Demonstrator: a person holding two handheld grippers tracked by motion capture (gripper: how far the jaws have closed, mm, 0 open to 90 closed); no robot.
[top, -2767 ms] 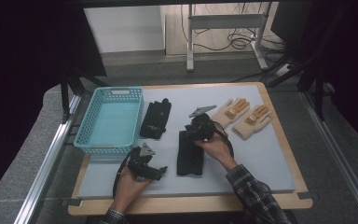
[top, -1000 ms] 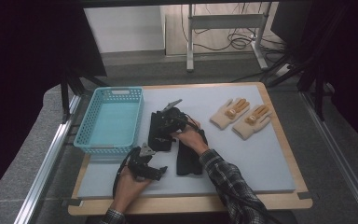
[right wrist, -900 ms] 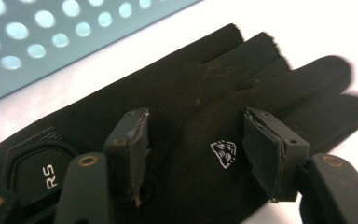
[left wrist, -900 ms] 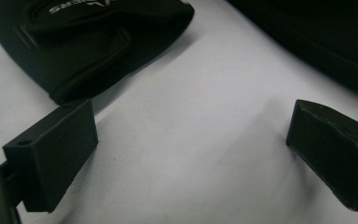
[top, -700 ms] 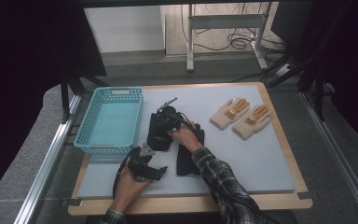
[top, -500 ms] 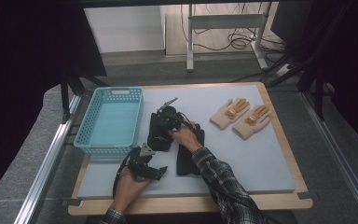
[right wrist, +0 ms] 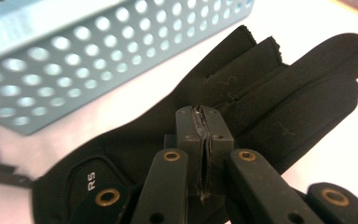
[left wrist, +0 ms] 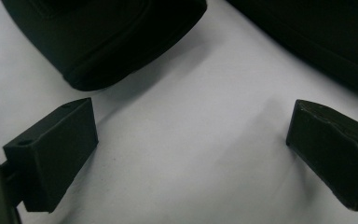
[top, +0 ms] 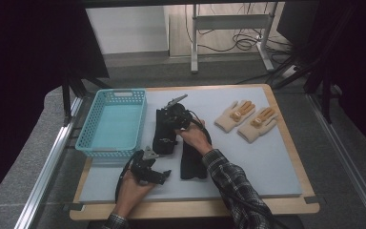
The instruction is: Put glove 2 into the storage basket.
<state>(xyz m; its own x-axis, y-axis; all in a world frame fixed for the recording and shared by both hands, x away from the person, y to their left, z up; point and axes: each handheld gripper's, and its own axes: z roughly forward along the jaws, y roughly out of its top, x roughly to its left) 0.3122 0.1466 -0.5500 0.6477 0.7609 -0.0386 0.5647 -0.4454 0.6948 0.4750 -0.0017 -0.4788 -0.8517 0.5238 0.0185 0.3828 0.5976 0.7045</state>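
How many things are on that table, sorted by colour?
Black gloves: 2, one beside the basket, one nearer the person
Tan gloves: 2
Blue basket: 1
Total: 5

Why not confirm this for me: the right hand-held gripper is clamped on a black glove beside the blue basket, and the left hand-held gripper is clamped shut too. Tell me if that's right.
Not quite. The left hand-held gripper is open: the left gripper view shows its jaws wide apart over bare mat. The rest stands: the right gripper view shows the right hand-held gripper shut on the black glove beside the blue basket.
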